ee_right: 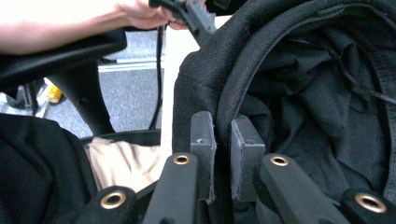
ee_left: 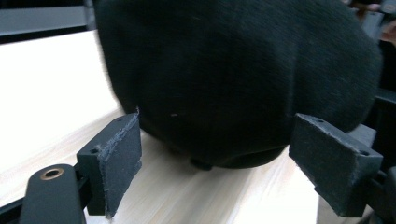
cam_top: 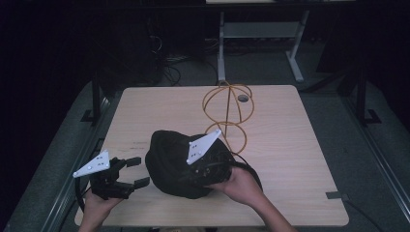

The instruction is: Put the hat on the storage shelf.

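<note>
A black cloth hat [cam_top: 167,157] lies on the near middle of the wooden table [cam_top: 295,159], one side lifted. In the right gripper view my right gripper [ee_right: 223,156] is shut on the hat's rim [ee_right: 224,107], with the dark lining [ee_right: 317,102] open to the right of the jaws. From above, the right gripper [cam_top: 189,175] sits at the hat's near right edge under its grey plate. My left gripper [cam_top: 140,171] stands open just left of the hat. Its pads [ee_left: 119,161] flank the hat's rounded crown [ee_left: 233,70] without touching it.
An orange wire stand [cam_top: 227,113] made of hoops rises just behind the hat. A small round grey port [cam_top: 242,98] sits in the tabletop near the far edge. Desk legs and cables stand on the dark floor beyond the table.
</note>
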`<state>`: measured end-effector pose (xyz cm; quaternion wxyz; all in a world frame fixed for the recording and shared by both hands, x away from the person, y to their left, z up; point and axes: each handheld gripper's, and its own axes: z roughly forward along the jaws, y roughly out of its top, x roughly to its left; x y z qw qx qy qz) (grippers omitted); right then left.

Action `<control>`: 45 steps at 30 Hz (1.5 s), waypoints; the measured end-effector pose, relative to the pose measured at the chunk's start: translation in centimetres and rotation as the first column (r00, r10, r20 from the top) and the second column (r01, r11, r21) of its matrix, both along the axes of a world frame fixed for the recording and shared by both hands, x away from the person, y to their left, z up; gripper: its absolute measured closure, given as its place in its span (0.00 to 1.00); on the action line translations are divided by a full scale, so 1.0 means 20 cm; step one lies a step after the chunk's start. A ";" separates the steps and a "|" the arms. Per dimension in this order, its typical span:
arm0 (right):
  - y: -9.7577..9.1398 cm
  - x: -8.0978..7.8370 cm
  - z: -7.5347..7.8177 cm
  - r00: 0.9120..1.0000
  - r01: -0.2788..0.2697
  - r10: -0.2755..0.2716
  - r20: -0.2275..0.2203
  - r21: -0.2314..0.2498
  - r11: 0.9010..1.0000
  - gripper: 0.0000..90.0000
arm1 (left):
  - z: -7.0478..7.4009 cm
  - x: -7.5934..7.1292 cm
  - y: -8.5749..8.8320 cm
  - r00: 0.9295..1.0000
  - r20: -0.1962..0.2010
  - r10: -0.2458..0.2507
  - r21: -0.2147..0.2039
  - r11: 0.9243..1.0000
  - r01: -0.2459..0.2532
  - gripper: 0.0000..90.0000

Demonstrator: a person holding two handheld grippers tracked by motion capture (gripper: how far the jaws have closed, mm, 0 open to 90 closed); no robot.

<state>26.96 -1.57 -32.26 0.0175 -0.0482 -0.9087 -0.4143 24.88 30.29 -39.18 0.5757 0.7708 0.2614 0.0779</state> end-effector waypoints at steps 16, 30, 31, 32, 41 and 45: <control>0.11 0.03 0.13 0.995 -0.095 0.095 -0.009 0.000 0.995 0.91 | 0.09 0.02 -0.05 0.994 0.055 -0.098 -0.047 0.994 0.100 0.21; 0.11 0.05 0.16 0.993 -0.118 0.118 -0.006 0.050 0.992 0.93 | 0.16 0.07 -0.10 0.992 0.099 -0.079 -0.045 0.995 0.083 0.92; 0.10 0.05 0.16 0.993 -0.116 0.117 -0.006 0.056 0.992 0.93 | 0.17 0.08 -0.10 0.992 0.105 -0.076 -0.057 0.995 0.082 0.95; 0.10 0.05 0.16 0.993 -0.116 0.117 -0.006 0.056 0.992 0.93 | 0.17 0.08 -0.10 0.992 0.105 -0.076 -0.057 0.995 0.082 0.97; -0.02 0.09 0.14 0.999 -0.049 0.051 -0.012 0.145 0.988 0.91 | 0.30 0.08 -0.10 0.992 0.123 -0.041 -0.023 0.999 0.045 0.98; -0.06 0.11 0.13 0.999 -0.029 0.037 -0.037 0.195 0.980 0.89 | 0.38 0.08 -0.10 0.989 0.141 -0.035 -0.004 0.999 0.036 0.98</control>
